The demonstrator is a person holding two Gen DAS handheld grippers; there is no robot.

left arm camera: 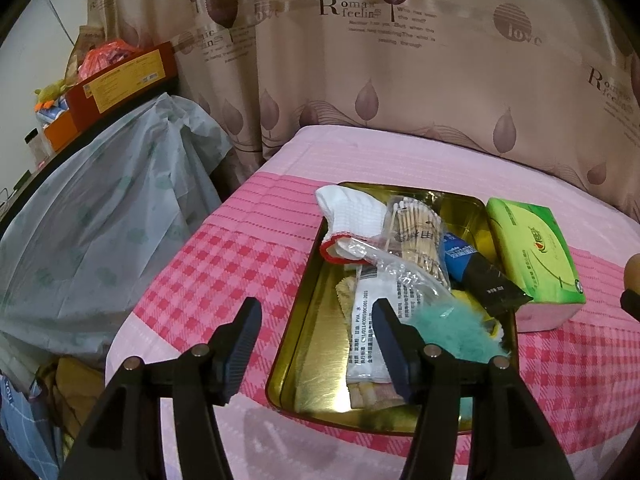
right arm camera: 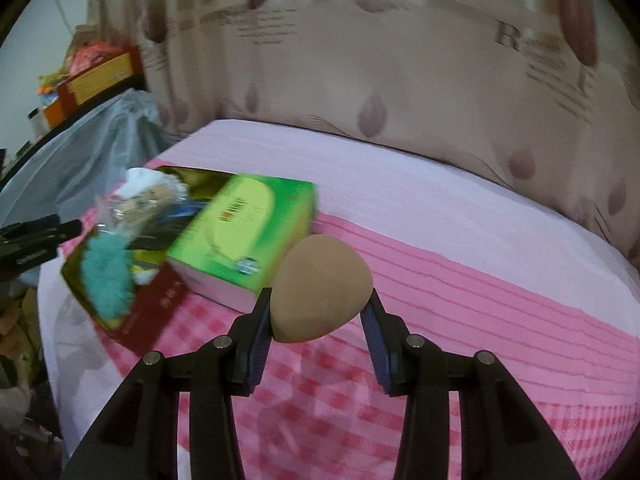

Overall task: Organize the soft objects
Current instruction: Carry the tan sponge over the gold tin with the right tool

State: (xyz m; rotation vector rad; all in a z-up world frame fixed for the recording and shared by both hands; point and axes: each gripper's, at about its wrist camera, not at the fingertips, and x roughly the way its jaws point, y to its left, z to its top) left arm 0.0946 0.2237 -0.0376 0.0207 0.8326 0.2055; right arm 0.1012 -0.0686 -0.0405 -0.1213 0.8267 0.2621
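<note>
In the right wrist view, motion blur is smearing the gold tin [right arm camera: 86, 292] and its contents near the bed's left edge, so the print on the green tissue pack [right arm camera: 240, 236] is not reading. The left hand-held gripper [right arm camera: 38, 236] is getting cut off by that picture's left edge. In the left wrist view, the tan sponge [left arm camera: 633, 272] is showing only as a sliver at the right edge. The clear bag [left arm camera: 394, 276] is covering whatever is lying beneath it in the tin. The curtain's [left arm camera: 400, 80] small print is too small to read.
</note>
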